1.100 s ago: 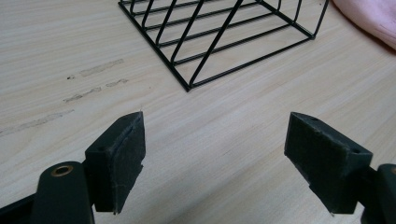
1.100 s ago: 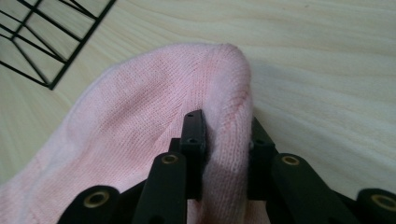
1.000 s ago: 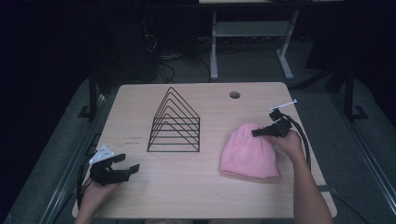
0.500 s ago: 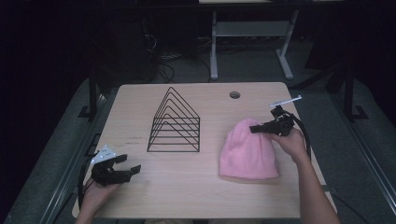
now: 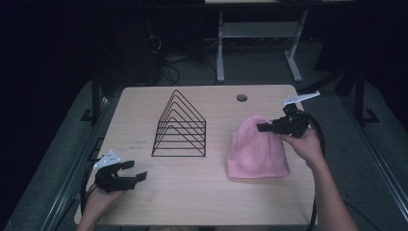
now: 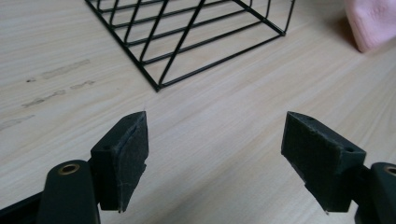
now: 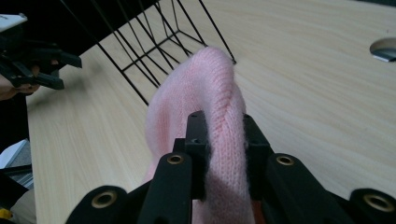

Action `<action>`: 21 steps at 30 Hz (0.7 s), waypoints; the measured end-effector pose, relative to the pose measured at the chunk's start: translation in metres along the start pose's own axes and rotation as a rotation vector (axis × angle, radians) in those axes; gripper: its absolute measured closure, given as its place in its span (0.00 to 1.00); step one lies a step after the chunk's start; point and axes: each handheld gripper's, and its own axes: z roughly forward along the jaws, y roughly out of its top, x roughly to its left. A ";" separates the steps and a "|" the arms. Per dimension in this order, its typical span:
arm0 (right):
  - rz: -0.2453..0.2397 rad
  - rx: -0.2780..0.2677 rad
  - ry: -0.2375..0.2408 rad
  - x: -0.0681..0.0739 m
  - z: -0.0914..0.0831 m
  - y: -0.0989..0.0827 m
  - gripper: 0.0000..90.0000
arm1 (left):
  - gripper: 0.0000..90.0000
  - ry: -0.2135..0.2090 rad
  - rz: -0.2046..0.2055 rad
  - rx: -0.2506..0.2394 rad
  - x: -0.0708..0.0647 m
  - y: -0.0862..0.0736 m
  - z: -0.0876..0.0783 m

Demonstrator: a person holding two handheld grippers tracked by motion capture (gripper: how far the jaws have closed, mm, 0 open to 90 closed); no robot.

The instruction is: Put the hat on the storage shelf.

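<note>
The right gripper [image 5: 263, 128] has its fingers pinching the pink hat [image 5: 257, 151] at the table's [image 5: 202, 202] 3 o'clock side. A wire rack [image 5: 180, 126] stands centrally at the hat's 9 o'clock. The left gripper [image 5: 137, 171], fingers spread, sits at 7 o'clock.

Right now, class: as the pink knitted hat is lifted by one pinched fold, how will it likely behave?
The pink hat is probably floppy: the right gripper pinches one fold while the rest drapes down to the table. It seems light, as that pinch raises it. The fuzzy knit likely resists slipping, and it shouldn't roll.
</note>
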 end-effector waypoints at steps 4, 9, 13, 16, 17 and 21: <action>-0.027 -0.020 -0.004 0.007 -0.008 0.006 0.86 | 0.26 -0.028 0.009 0.013 -0.001 0.004 0.001; -0.051 -0.041 -0.003 0.012 -0.017 0.011 0.86 | 0.26 -0.037 0.017 0.023 -0.002 0.008 0.000; -0.054 -0.043 -0.010 0.015 -0.022 0.015 0.86 | 0.26 -0.056 0.030 0.022 -0.004 0.016 0.000; -0.068 -0.053 -0.008 0.019 -0.030 0.022 0.86 | 0.26 -0.077 0.048 0.024 -0.006 0.024 0.000; -0.068 -0.053 -0.008 0.019 -0.030 0.022 0.86 | 0.26 -0.082 0.055 0.027 -0.007 0.027 0.000; -0.094 -0.057 0.000 0.027 -0.034 0.031 0.86 | 0.26 -0.097 0.082 0.033 -0.011 0.040 0.000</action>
